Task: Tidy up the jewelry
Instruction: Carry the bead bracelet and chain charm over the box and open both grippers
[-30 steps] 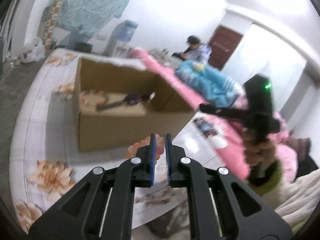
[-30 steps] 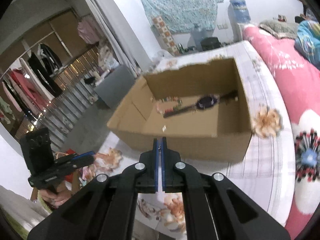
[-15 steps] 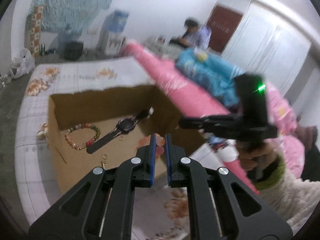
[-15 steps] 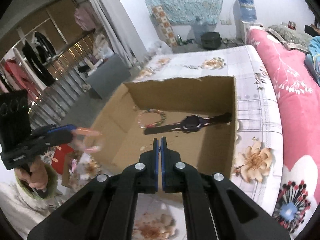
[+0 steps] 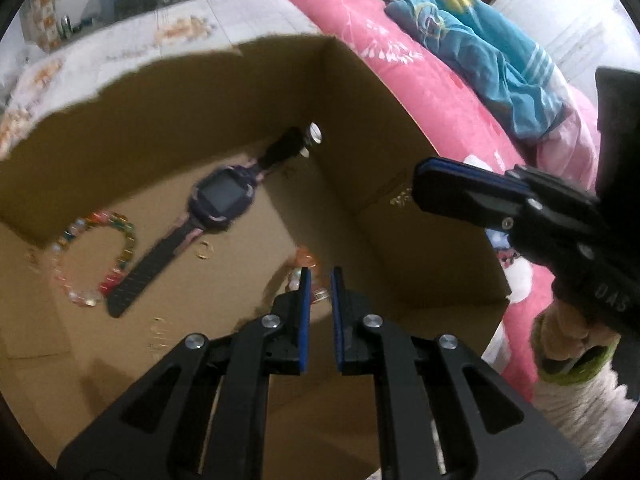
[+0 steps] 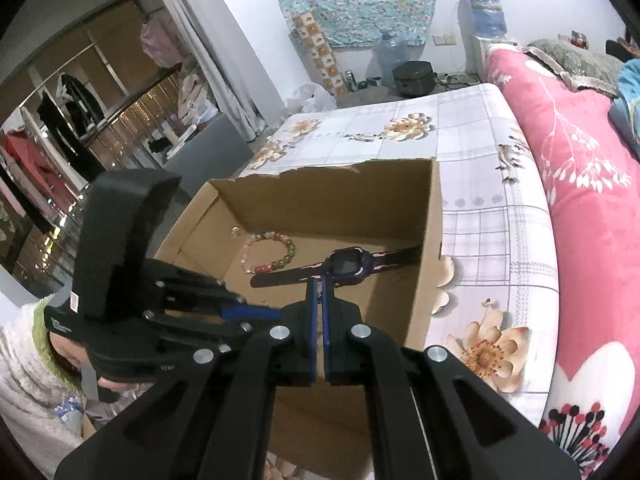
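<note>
An open cardboard box [image 5: 120, 140] [image 6: 320, 200] sits on the floral bed sheet. On its floor lie a purple watch [image 5: 222, 196] [image 6: 348, 262], a coloured bead bracelet [image 5: 127, 240] [image 6: 290, 250] and a small gold ring [image 5: 204, 249]. My left gripper [image 5: 320, 272] [image 6: 276, 314] points down into the box and its jaws are opening. A second string of orange and pink beads [image 5: 306, 260] sits at its tips, partly between the pads. My right gripper [image 6: 319, 280] [image 5: 418, 178] is shut on nothing, level over the box's near right corner.
A pink floral quilt [image 6: 592, 208] runs along the right of the box, with a blue blanket [image 5: 480, 52] on it. A hand in a white fuzzy sleeve with a green cuff [image 5: 576, 364] holds the right gripper. A clothes rack [image 6: 60, 128] stands at the far left.
My left gripper has swung over the box rim and tipped down into it, and its jaws have widened a little. The right gripper has come closer to the box, still shut.
</note>
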The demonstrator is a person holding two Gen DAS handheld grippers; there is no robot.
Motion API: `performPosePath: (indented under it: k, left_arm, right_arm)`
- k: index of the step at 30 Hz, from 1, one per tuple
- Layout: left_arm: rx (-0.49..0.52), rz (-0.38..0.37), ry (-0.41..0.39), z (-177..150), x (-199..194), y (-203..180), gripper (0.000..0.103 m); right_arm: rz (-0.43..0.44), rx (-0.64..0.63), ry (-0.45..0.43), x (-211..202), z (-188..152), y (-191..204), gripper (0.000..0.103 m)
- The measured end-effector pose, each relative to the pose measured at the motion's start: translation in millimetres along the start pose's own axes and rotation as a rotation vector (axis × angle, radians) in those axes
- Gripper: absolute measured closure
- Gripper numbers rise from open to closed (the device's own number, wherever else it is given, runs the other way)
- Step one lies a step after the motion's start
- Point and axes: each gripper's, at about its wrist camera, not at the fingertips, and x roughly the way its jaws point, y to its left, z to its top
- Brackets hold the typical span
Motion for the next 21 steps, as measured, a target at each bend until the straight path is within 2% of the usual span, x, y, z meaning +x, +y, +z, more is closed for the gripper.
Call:
performPosePath:
  k: [2,6,9,12,15,18,21]
  left_arm:
    - [-0.037,-0.026,-0.009,1,-2,6,0.075]
    - [-0.07,-0.028,-0.091,-4,-27,17,0.071]
    - [-0.07,-0.011,-0.192,-15,-61,23,0.064]
    - [-0.057,0.035,-0.304,-33,-99,28,0.056]
    - [-0.066,0.086,-0.409,-54,-133,37,0.046]
    - [-0.083,0.134,-0.475,-74,-154,46,0.038]
    - [-0.076,0.228,-0.511,-92,-164,51,0.031]
  right_arm:
    - [0.001,0.005,0.007,2,0,-2,0.101]
    - [0.025,0.015,0.042,11,3,1,0.101]
    - [0.042,0.007,0.09,22,7,12,0.101]
    - [0.051,-0.004,0.177,42,11,26,0.1]
    - [0.023,-0.031,0.256,66,14,41,0.1]
    - [-0.001,-0.04,0.323,88,14,52,0.1]
    - [-0.023,-0.032,0.361,102,13,57,0.1]
